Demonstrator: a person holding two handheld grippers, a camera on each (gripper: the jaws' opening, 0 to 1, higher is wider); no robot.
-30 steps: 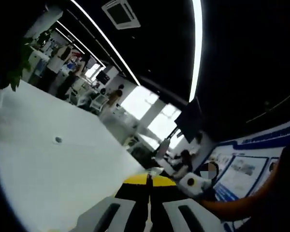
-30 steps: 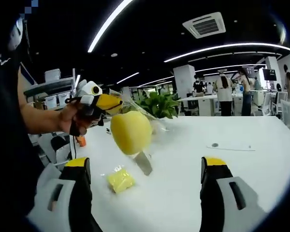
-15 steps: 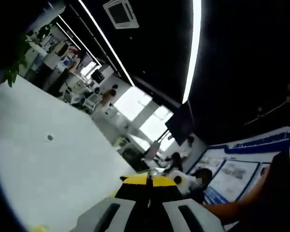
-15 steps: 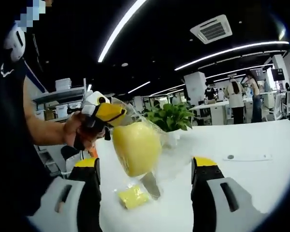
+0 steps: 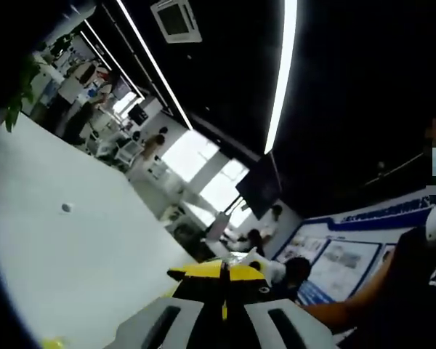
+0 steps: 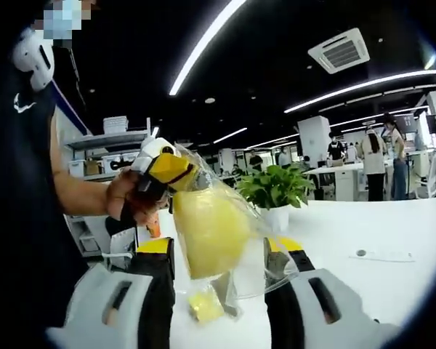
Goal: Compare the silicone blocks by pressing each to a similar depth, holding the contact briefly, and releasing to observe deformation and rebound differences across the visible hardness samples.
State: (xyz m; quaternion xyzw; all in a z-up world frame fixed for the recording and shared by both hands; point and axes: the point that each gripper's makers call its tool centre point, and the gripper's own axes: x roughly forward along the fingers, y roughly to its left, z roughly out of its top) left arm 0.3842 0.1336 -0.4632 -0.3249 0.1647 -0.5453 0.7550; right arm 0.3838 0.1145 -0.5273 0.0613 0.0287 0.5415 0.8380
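The right gripper (image 6: 219,256) has narrowed its jaws since a second ago, and they now stand on either side of the bagged yellow silicone block (image 6: 211,230); whether the pads actually touch it is hard to tell. The block hangs in a clear plastic bag (image 6: 272,260) whose top is pinched in the yellow-tipped jaws of the left gripper (image 6: 168,169), held up by the person's hand (image 6: 134,201). In the left gripper view those jaws (image 5: 223,274) meet tip to tip, with a scrap of clear film showing just beyond them. A second, smaller yellow block (image 6: 205,304) lies on the white table (image 6: 363,240) beneath the bag. A potted green plant (image 6: 276,190) stands on the table behind. Blue-and-white wall posters (image 5: 341,258) carry print too blurred to read.
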